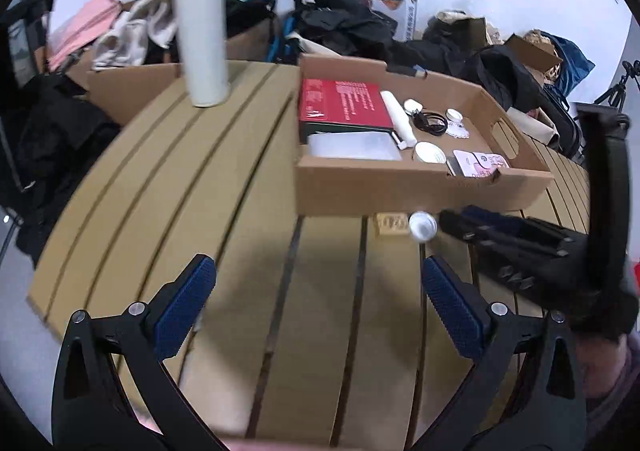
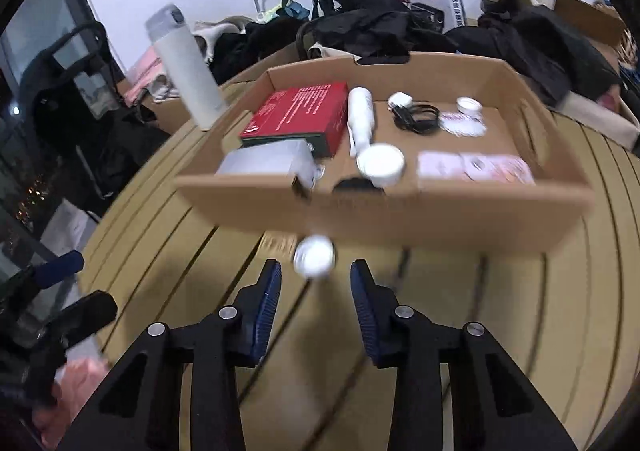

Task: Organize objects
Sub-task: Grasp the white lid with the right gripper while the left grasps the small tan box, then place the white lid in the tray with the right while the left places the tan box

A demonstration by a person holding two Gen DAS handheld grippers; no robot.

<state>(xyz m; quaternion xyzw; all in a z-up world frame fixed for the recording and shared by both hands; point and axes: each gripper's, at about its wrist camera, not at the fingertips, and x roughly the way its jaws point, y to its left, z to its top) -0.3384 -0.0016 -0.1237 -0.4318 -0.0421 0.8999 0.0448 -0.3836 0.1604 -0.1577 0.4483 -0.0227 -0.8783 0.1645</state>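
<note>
A shallow cardboard box (image 1: pixel 400 193) (image 2: pixel 400 217) sits on the slatted table and holds a red box (image 1: pixel 342 105) (image 2: pixel 300 113), a white tube (image 1: pixel 398 119) (image 2: pixel 360 115), a black cable (image 2: pixel 416 117), small white jars and pink packets (image 2: pixel 476 167). A small white round jar (image 1: pixel 423 226) (image 2: pixel 315 259) lies on the table just in front of the box, beside a small beige packet (image 1: pixel 390 224). My right gripper (image 2: pixel 316 291) is open, its fingertips just short of the jar. My left gripper (image 1: pixel 318 291) is open and empty over the table.
A tall white bottle (image 1: pixel 202 35) (image 2: pixel 188 71) stands on the table, left of the box. Bags, dark clothes and cartons are piled behind the table (image 1: pixel 240 211). The right gripper's black body (image 1: pixel 540 251) reaches in at the right of the left wrist view.
</note>
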